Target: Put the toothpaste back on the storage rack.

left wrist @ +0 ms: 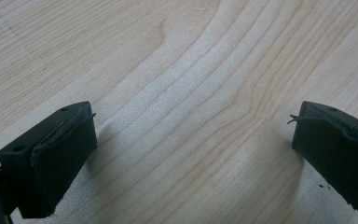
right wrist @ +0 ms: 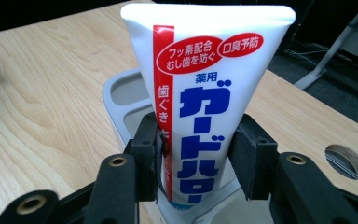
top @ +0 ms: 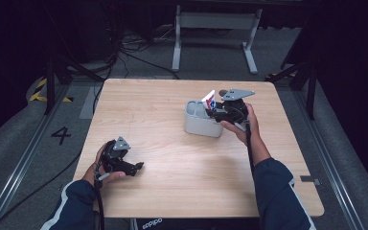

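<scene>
A white toothpaste tube [right wrist: 209, 70] with a red stripe and blue lettering stands upright, its lower end inside a grey compartmented holder [right wrist: 121, 93]. My right gripper [right wrist: 196, 149] is shut on the tube, one pad pressing each side of its lower half. In the high view the tube [top: 209, 99] pokes up from the holder [top: 199, 125] at the table's middle right, with the right gripper [top: 214, 109] right behind it. My left gripper [top: 138, 166] rests low at the near left of the table. Its jaws stand wide apart over bare wood [left wrist: 193, 140] with nothing between them.
The light wooden table [top: 172, 143] has a round cable hole [right wrist: 346, 161] near its right side. Beyond the far edge are a white frame stand [top: 215, 33], floor cables [top: 124, 52] and dark tripod legs [top: 57, 72].
</scene>
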Demonstrator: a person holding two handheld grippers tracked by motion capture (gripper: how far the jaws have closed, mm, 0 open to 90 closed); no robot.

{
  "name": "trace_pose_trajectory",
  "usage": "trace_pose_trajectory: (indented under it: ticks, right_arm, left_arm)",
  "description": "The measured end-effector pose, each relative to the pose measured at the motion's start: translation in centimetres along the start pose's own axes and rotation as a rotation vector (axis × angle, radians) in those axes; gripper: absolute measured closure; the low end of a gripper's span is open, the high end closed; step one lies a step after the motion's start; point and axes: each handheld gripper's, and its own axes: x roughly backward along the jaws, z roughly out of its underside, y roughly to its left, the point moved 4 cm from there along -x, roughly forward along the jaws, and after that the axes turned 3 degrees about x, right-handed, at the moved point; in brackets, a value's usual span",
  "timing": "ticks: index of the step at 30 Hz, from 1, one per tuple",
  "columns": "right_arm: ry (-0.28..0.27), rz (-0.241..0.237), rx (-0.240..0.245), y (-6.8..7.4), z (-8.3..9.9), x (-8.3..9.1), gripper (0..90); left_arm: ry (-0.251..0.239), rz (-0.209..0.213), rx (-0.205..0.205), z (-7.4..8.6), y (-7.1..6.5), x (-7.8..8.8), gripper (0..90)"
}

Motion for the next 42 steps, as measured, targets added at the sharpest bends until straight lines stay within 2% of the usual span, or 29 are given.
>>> trace_pose_trajectory:
  ticks: [2, 13, 18, 20, 34, 42]
  right_arm:
    - [0.012, -0.001, 0.004, 0.0, 0.2, -0.1, 58.0]
    - [0.004, -0.015, -0.003, 0.1, 0.4, 0.1, 56.0]
    - [0.010, -0.038, 0.024, 0.6, 0.4, 0.0, 54.5]
    - [0.014, -0.020, 0.034, 0.7, 0.5, 0.0, 55.3]
    - [-0.009, -0.024, 0.009, 0.5, 1.1, 0.7, 53.9]
    - [-0.015, -0.019, 0.020, 0.7, 1.0, 1.1, 53.7]
  left_arm:
    - [-0.001, 0.001, 0.000, 0.0, 0.0, 0.0, 0.2]
    - [-0.001, 0.001, 0.000, 0.0, 0.0, 0.0, 0.1]
    - [0.000, 0.000, 0.001, 0.0, 0.0, 0.0, 0.2]
    - [-0.001, 0.001, 0.002, 0.0, 0.0, 0.0, 0.2]
    - [-0.005, 0.001, 0.005, 0.0, 0.0, -0.1, 0.2]
    - [-0.005, 0.002, 0.005, 0.0, 0.0, -0.1, 0.2]
